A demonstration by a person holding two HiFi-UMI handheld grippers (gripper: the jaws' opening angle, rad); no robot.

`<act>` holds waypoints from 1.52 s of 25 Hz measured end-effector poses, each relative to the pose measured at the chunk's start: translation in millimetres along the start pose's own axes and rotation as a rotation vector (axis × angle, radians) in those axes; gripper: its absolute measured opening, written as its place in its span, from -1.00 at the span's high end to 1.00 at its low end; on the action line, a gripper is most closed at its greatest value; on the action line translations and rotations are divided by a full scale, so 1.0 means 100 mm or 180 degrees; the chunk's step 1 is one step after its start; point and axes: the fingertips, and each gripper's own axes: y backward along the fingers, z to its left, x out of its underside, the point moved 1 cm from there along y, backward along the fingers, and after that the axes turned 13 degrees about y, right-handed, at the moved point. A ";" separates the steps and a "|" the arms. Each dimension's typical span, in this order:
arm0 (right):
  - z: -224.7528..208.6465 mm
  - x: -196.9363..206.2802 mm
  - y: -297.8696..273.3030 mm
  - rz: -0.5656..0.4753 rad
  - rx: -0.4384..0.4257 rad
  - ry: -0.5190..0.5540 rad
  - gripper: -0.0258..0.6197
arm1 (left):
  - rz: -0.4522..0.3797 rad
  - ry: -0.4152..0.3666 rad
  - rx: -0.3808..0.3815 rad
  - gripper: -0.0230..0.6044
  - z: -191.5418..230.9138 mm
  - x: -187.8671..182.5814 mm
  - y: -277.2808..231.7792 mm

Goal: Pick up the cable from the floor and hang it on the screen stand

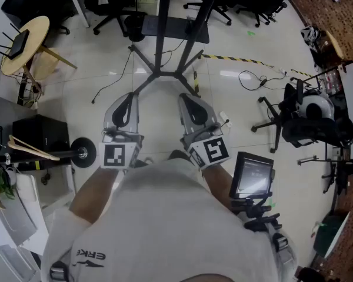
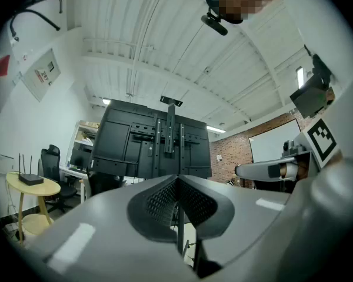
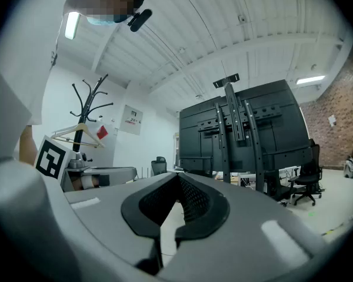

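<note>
Before the screen stand [image 1: 163,22] | left gripper [image 1: 128,98], right gripper [image 1: 189,98] closed, empty; stand's top cut off

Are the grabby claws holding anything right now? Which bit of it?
Nothing is held. The left gripper and the right gripper are both shut, with nothing between their jaws. A black cable lies on the floor, apart from both.

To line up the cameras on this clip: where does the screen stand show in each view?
Head view: screen stand top centre.
Left gripper view: screen stand at centre, rear side facing.
Right gripper view: screen stand right of centre.
Shared landmark: brick wall, right of it in all three.
</note>
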 end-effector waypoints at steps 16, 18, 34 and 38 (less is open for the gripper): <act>-0.15 0.27 -1.28 -0.0052 -0.0355 -0.0051 0.88 | -0.0156 -0.0020 -0.0445 0.92 1.10 0.03 -0.66; -0.29 0.31 -1.55 -0.0065 -0.0437 -0.0079 0.88 | -0.0160 -0.0030 -0.0527 0.92 1.25 -0.01 -0.89; -0.78 0.52 -3.45 -0.0223 -0.1251 -0.0187 0.88 | -0.0211 -0.0210 -0.1353 0.92 2.36 -0.27 -2.03; -0.56 0.55 -3.69 -0.0197 -0.1371 -0.0203 0.88 | -0.0196 -0.0202 -0.1478 0.92 2.68 -0.28 -1.93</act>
